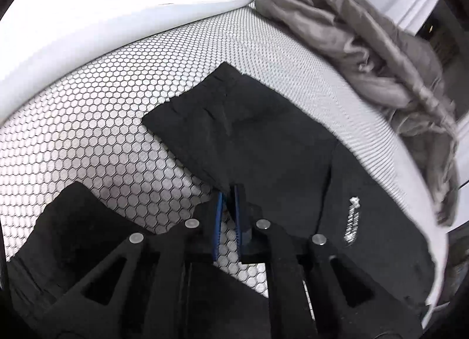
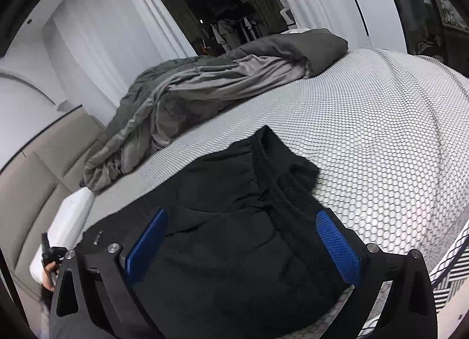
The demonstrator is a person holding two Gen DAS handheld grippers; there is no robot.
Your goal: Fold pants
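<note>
Black pants (image 1: 263,139) lie on the honeycomb-patterned bed cover (image 1: 88,133), with a small white logo near one edge. My left gripper (image 1: 228,195) is shut, its blue pads pinching the near edge of a folded pants layer. More black fabric (image 1: 67,221) lies at the lower left, under the gripper's frame. In the right wrist view the pants (image 2: 234,251) show their gathered waistband at the top. My right gripper (image 2: 241,214) hovers over them, open wide, with both blue pads apart and nothing gripped.
A crumpled grey duvet (image 2: 190,95) (image 1: 366,45) is heaped along the far side of the bed. A white pillow (image 1: 102,16) lies at the top left. A beige padded bench (image 2: 35,192) runs beside the bed, where a person's hand (image 2: 49,274) shows.
</note>
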